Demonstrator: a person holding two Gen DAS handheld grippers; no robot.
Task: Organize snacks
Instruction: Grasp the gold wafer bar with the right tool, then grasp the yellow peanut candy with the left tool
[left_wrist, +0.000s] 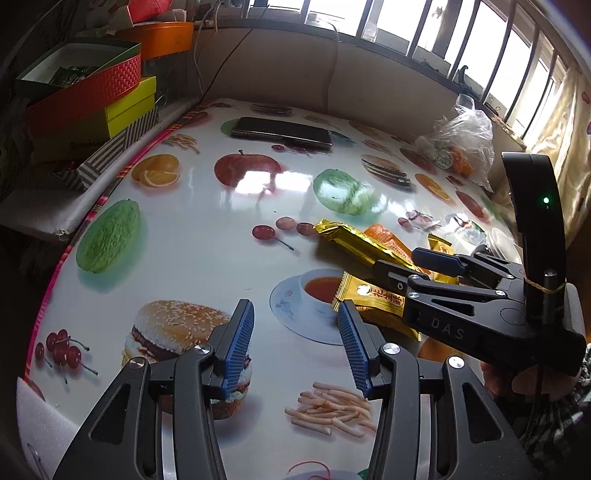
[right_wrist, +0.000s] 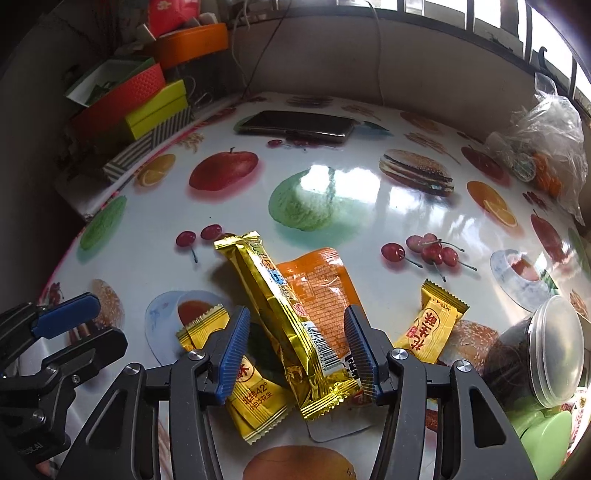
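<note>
Right hand-held gripper (right_wrist: 295, 354) hangs with its ribbed blue pads apart on either side of the gold foil bar (right_wrist: 284, 325), not pressing it, while the left hand-held gripper (left_wrist: 295, 343) stands equally apart over bare bench (left_wrist: 207, 221) with nothing between its pads. The bar lies near the front of the bench, slanting across an orange packet (right_wrist: 321, 291), with its lower end over a small yellow sachet (right_wrist: 255, 391); a second yellow sachet (right_wrist: 432, 328) lies just beside, to the right. I judge the bar light and fairly stiff along its length, its crinkled foil slick, so a hold across the middle of its narrow width should carry it better than a pinch on a crimped end seal, which would fold. The orange packet looks flat, soft and limp, likely to sag if lifted by one edge, and the sachets are small pillow packs with serrated ends, light enough to skid on the glossy bench when nudged. That surface is a smooth, shiny printed cover with fruit and burger pictures, throwing back window glare. A dark jar with a clear plastic lid (right_wrist: 554, 350) lies on its side at the right, rounded and probably apt to roll. A phone (right_wrist: 299, 125) rests at the far side, well apart.
</note>
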